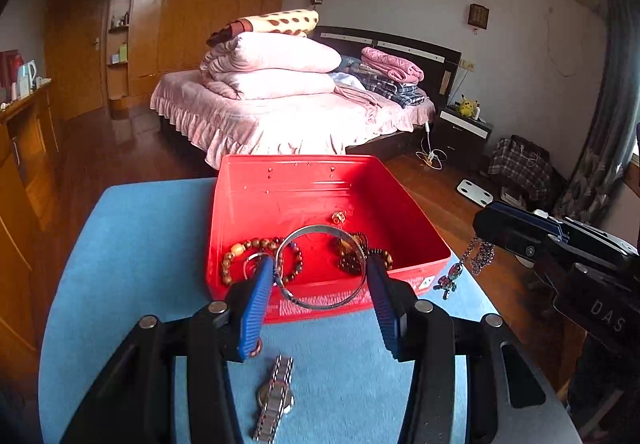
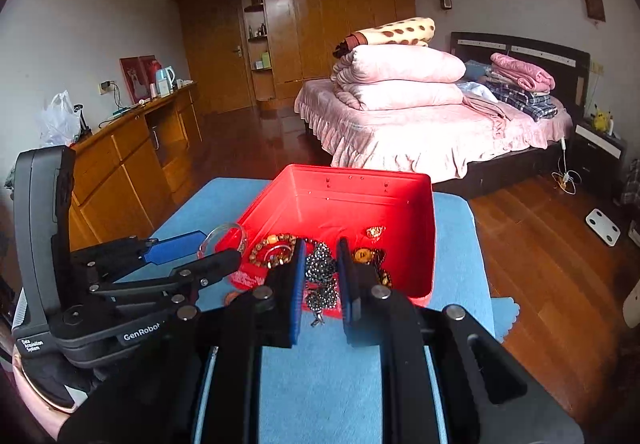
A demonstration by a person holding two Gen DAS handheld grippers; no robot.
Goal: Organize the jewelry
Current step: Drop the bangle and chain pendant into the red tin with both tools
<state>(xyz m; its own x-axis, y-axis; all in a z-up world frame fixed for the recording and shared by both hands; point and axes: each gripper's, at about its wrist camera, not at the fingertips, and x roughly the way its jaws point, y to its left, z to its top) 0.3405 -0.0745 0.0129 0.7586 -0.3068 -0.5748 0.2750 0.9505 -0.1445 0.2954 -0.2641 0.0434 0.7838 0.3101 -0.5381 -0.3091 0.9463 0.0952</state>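
Note:
An open red box (image 1: 320,196) (image 2: 360,200) stands on a blue mat (image 1: 140,244) and holds wooden bead bracelets (image 1: 244,248), amber beads (image 1: 348,256) and a small gold piece (image 1: 339,217). My left gripper (image 1: 320,264) (image 2: 222,244) is shut on a silver bangle (image 1: 320,228) (image 2: 234,225), held above the box's near wall. My right gripper (image 2: 320,248) (image 1: 484,228) is shut on a dark sparkly necklace (image 2: 320,276) (image 1: 480,256), whose pendant (image 1: 448,280) dangles by the box's right corner. A metal wristwatch (image 1: 276,396) lies on the mat below the left gripper.
The mat covers a small table with floor on both sides. A pink bed (image 1: 280,116) stands behind the box. A wooden cabinet (image 2: 132,156) runs along the left wall. A nightstand (image 1: 464,132) and a white scale (image 1: 474,192) sit to the right.

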